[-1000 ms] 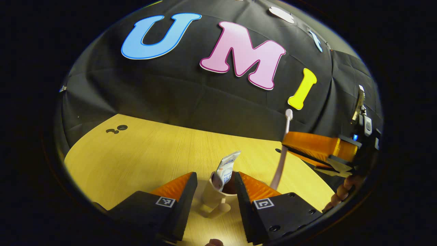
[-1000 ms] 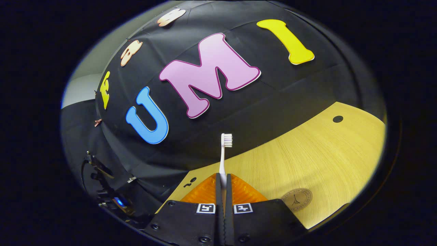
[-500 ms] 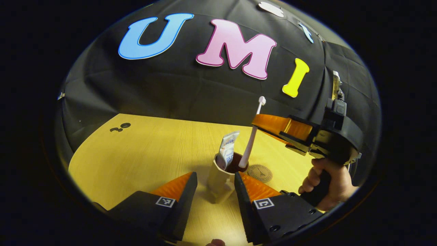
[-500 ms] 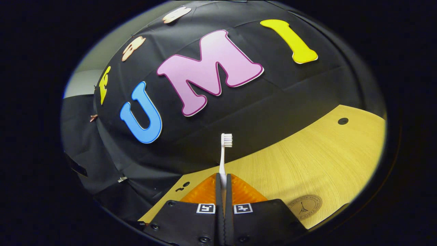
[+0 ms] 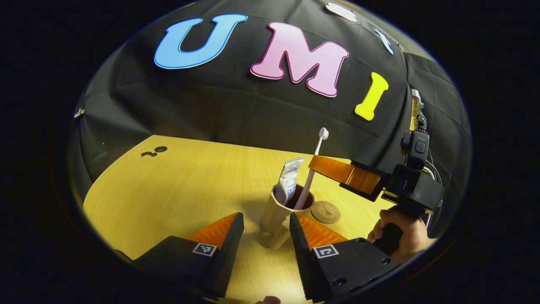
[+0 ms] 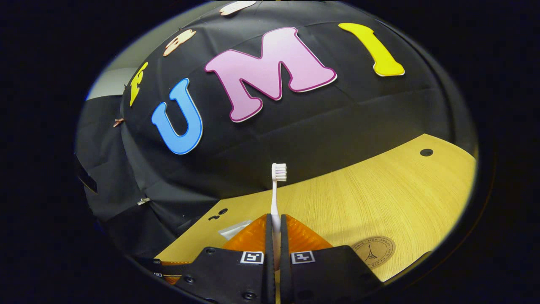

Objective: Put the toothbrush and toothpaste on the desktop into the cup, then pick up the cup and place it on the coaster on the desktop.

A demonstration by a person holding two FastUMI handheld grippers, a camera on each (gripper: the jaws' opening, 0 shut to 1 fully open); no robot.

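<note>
toothbrush [image 6: 275, 198] in right tongs [image 6: 274, 230]

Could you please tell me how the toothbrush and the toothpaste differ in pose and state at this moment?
The toothbrush is pinched by the right gripper; the toothpaste is free of either gripper. The toothbrush is a thin white stick leaning right, bristles up; the toothpaste is a flat, wide tube standing lower, against the left rim of the cup. Both have their lower ends inside the cup, which stands beside the coaster.

Left gripper [image 5: 263, 236] low at 6 o'clock, fingers apart. Right gripper [image 6: 275, 236] clamped, hand [image 5: 398, 234] at 4 o'clock gripping its handle.
</note>
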